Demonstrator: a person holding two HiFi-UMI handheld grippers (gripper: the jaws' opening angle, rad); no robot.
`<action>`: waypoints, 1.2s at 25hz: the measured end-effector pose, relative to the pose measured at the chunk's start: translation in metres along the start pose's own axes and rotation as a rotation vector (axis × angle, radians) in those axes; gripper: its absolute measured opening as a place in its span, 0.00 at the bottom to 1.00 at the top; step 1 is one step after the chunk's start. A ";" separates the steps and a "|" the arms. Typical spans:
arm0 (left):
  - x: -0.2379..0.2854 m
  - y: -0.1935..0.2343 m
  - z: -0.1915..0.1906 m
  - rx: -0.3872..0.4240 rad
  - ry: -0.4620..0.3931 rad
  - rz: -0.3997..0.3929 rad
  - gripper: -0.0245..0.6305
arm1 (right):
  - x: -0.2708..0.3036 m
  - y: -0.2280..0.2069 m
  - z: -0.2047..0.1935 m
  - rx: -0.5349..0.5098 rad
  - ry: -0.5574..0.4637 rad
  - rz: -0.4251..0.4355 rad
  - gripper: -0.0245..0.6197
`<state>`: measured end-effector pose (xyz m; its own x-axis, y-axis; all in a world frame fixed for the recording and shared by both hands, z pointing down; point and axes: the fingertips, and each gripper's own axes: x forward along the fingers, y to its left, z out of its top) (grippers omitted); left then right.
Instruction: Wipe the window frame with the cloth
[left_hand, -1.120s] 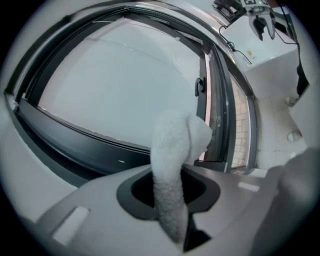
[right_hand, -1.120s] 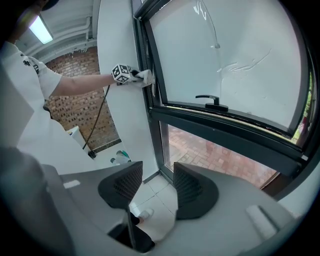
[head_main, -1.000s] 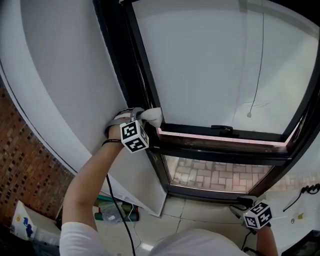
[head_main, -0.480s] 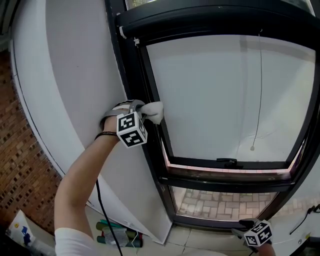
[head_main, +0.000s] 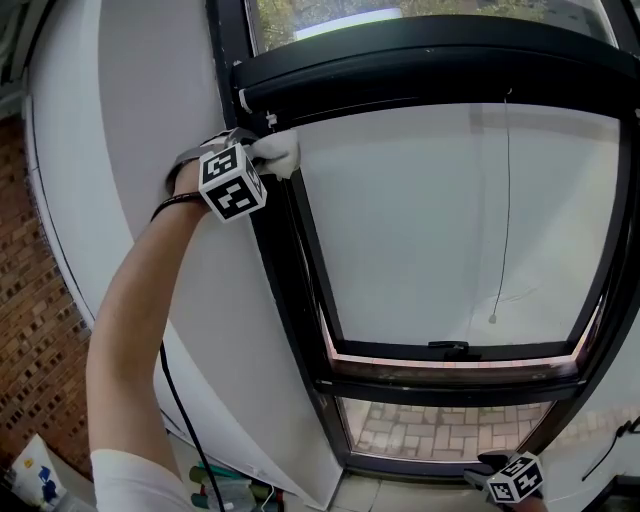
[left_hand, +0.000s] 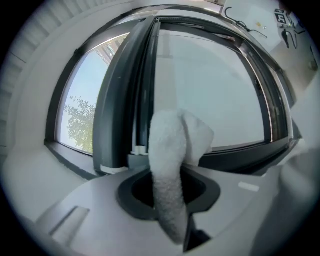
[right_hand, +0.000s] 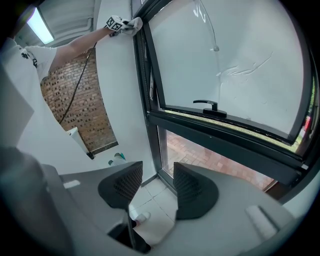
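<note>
My left tool (head_main: 258, 160), raised high on an outstretched arm, is clamped on a white cloth (left_hand: 172, 150). The cloth bulges past the tool's tips and touches the upper left corner of the black window frame (head_main: 262, 250). Just beyond the tool is the white pane (head_main: 450, 220). My right tool (right_hand: 152, 187) hangs low near the frame's bottom right corner, jaws wide apart, nothing between them.

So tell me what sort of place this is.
Probably a room indoors, on a building's outer wall. A large black window frame is set in white plaster, there is a bare brick wall to the side, and brick paving shows outside through the lower pane.
</note>
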<state>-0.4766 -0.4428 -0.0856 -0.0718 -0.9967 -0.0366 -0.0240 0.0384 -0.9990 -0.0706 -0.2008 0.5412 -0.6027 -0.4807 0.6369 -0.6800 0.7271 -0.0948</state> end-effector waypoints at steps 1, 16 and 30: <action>0.000 0.015 0.000 -0.001 0.003 0.020 0.20 | -0.001 -0.001 0.000 0.003 0.000 -0.004 0.34; -0.009 0.083 0.014 0.090 0.029 0.134 0.20 | -0.012 -0.012 -0.015 0.048 -0.004 -0.038 0.34; -0.035 0.097 0.121 0.019 -0.109 0.107 0.20 | -0.042 -0.032 -0.031 0.046 -0.022 -0.030 0.34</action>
<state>-0.3560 -0.4131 -0.1842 0.0357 -0.9889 -0.1440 -0.0027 0.1440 -0.9896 -0.0103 -0.1882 0.5414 -0.5908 -0.5129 0.6228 -0.7160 0.6890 -0.1118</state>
